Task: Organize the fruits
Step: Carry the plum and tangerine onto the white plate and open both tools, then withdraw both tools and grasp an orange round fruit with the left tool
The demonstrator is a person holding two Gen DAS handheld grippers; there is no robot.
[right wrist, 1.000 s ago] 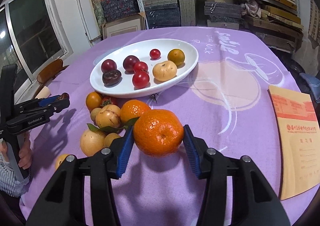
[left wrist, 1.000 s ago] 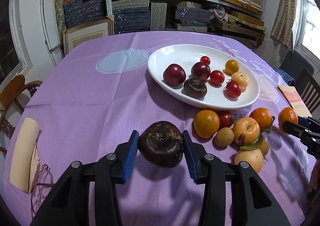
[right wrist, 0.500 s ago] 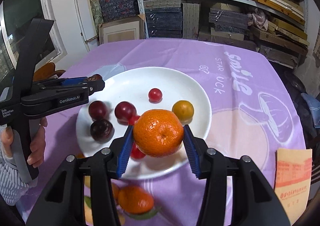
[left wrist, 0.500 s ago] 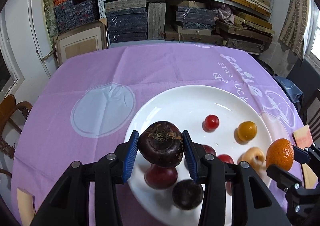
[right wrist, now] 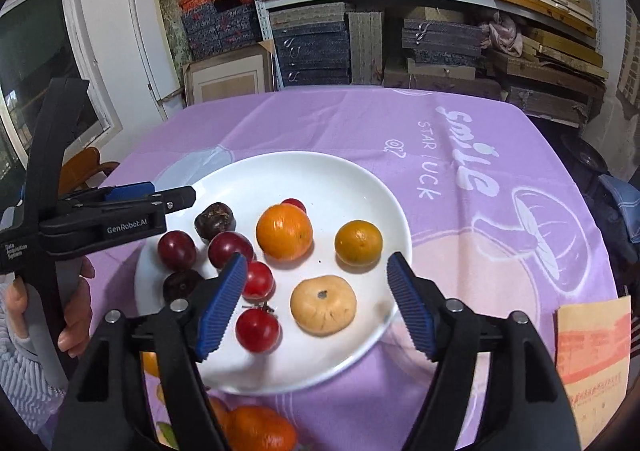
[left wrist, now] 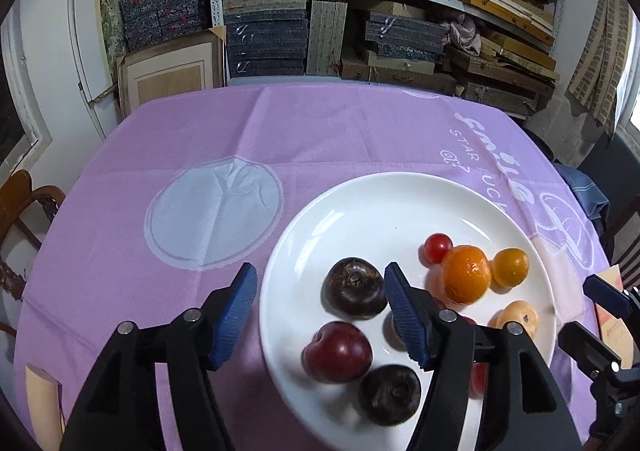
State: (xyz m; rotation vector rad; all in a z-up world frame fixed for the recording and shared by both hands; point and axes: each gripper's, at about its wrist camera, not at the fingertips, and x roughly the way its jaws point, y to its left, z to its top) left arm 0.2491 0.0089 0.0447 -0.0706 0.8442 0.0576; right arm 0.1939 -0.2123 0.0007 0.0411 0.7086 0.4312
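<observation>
A white plate (left wrist: 360,191) on the purple cloth holds several fruits. The dark brown round fruit (left wrist: 354,287) lies on it under my left gripper (left wrist: 320,283). Those jaws are opening, and the pads stand clear of the fruit. The orange (right wrist: 284,232) rests mid-plate beyond my right gripper (right wrist: 316,271), whose jaws are also opening with nothing gripped. Through its gap a tan fruit (right wrist: 323,305) and a red tomato (right wrist: 257,330) lie on the plate. The dark fruit (right wrist: 215,220) shows beside my left gripper (right wrist: 176,195).
More oranges and pale fruits (right wrist: 256,427) lie on the cloth at the plate's near edge. An orange-printed paper (right wrist: 592,351) sits at the right. A person's hand (right wrist: 76,315) holds the left tool. Shelves of boxes stand behind the table, and a wooden chair (left wrist: 28,199) is at the left.
Both grippers carried their fruits from the near cloth out over the plate, then opened. The dark fruit and the orange now rest on the plate.
</observation>
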